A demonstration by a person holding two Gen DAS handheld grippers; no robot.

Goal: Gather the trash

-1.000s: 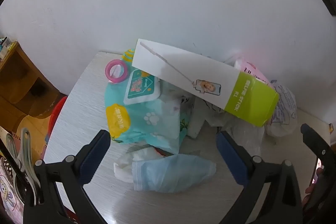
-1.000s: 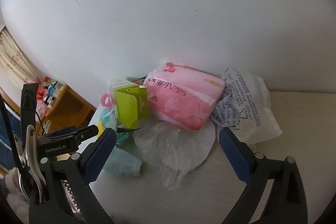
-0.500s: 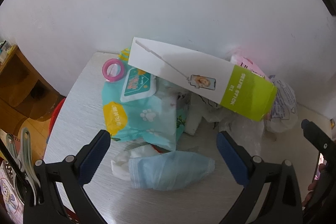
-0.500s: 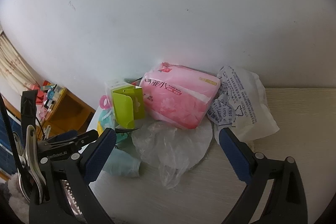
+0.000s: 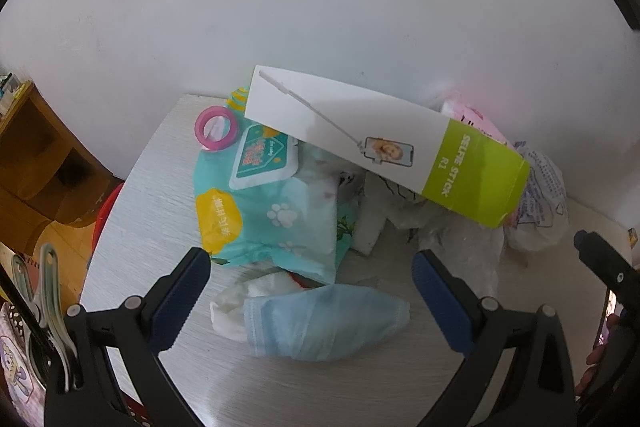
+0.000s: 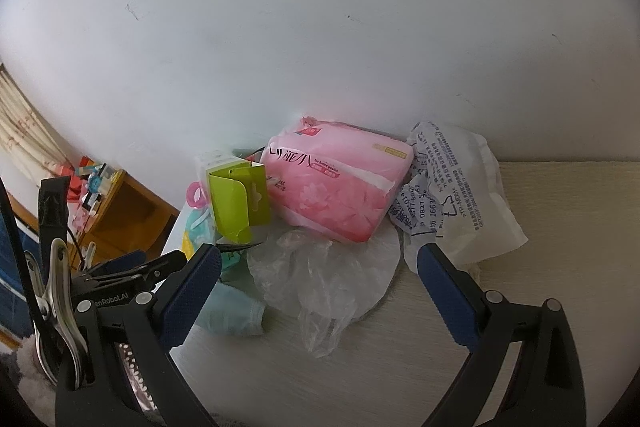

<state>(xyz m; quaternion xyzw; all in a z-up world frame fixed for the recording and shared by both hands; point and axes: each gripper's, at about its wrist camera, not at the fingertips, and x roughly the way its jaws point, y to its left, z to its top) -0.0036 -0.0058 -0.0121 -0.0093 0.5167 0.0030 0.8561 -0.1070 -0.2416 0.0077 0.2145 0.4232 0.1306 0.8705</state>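
Note:
A heap of trash lies on a pale table against a white wall. In the left wrist view my open, empty left gripper (image 5: 310, 291) frames a blue face mask (image 5: 326, 327) with crumpled tissue (image 5: 240, 303) beside it. Behind are a teal wipes pack (image 5: 264, 211), a pink tape ring (image 5: 216, 127) and a white and green selfie stick box (image 5: 384, 143). In the right wrist view my open, empty right gripper (image 6: 320, 291) hovers before a clear plastic bag (image 6: 320, 275), a pink pack (image 6: 336, 183) and a white printed bag (image 6: 456, 195).
The table's left edge (image 5: 120, 211) drops toward a wooden shelf (image 5: 36, 163) and a red bin rim (image 5: 106, 215). The left gripper (image 6: 128, 275) shows at the left of the right wrist view. The white wall (image 6: 320, 27) closes off the back.
Both views shifted slightly: the trash heap sits a little lower and nearer in the left wrist view. Both grippers stay open and nothing was taken hold of.

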